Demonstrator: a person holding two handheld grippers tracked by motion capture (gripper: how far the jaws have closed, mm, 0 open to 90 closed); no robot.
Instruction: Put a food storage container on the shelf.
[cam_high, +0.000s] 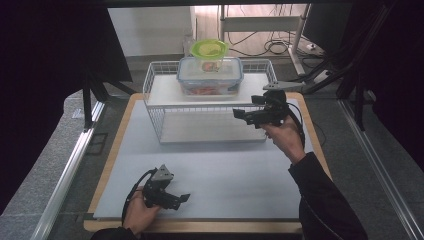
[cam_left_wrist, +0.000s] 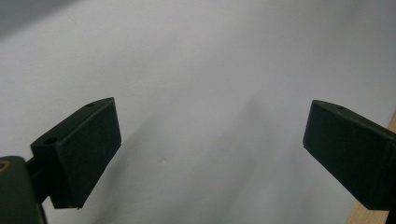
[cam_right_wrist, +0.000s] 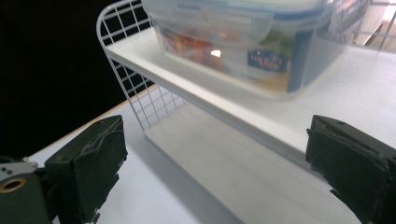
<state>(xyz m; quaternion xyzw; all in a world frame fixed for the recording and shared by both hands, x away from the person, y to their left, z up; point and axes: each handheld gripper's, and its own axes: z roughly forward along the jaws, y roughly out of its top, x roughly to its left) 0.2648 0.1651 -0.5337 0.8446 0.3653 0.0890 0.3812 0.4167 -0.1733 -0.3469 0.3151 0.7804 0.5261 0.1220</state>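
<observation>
Resting low on the tabletop (cam_high: 210, 175): the left gripper (cam_high: 172, 199), held in the person's left hand (cam_high: 140, 212) near the front edge.
Left fingers (cam_left_wrist: 84, 158): spread wide apart with nothing between them; the left gripper view shows bare pale surface between and beyond them, plus a strip of wooden edge past the right-hand finger.
Right gripper (cam_high: 247, 116): held up in the right hand (cam_high: 285, 135), just in front of the white wire rack (cam_high: 155, 85).
Right fingers (cam_right_wrist: 88, 163): wide apart and gripping nothing.
Clear lidded container (cam_right_wrist: 243, 42): beyond and above the right fingers, on the rack's upper shelf; the right gripper view shows its blue label and reddish contents up close.
Green-lidded cup (cam_high: 209, 52): seen from the high view, behind the clear container.
Lower shelf (cam_right_wrist: 233, 172): directly ahead between the right fingers.
</observation>
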